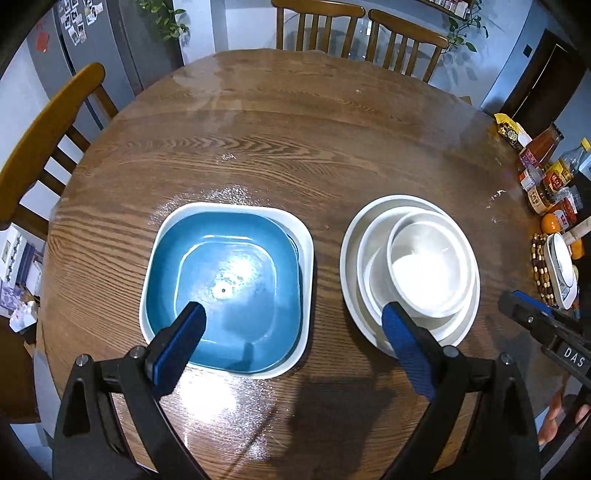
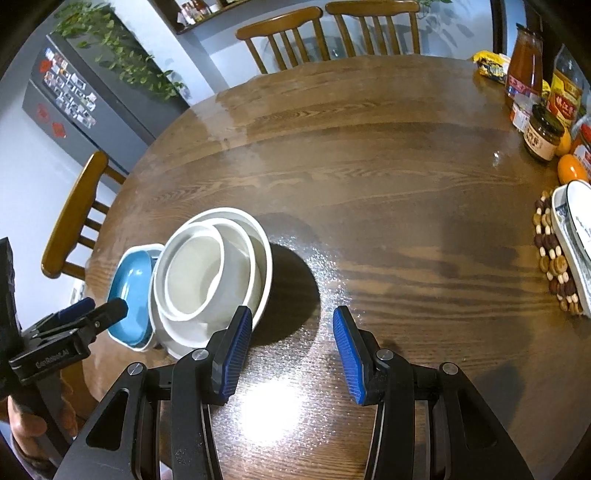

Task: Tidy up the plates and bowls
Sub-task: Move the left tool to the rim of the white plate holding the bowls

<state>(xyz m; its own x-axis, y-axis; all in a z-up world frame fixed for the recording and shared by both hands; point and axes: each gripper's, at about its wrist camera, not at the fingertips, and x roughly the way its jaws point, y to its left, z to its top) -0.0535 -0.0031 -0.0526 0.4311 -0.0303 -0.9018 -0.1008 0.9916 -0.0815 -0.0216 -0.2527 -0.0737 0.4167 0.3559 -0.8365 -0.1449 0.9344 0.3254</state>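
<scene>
Round wooden table seen from above, two crockery stacks side by side near front edge. On left: blue square plate nested inside white square plate, corners roughly lined up, blue one sitting slightly off-centre toward the left. On right, just beside but not touching: white round plate at bottom, wider white bowl on it, small white bowl on top, pushed toward the far-right rim rather than centred. Grouped by shape, largest underneath, prob. so each pile sits stable and compact. Left gripper hovering low over gap between stacks, jaws spread wide, holding nothing; one blue pad over the blue plate, other over the round stack's near rim. Right gripper to right of round stack, jaws likewise apart and empty, above bare wood; its left pad near bowl stack's edge, contact not clear. Sorting looks near complete; small bowl may want centring. At table's right edge, well apart: jars & bottles, an orange, beaded trivet under a blue-patterned dish. Wooden chairs around table, fridge w/ magnets behind.
</scene>
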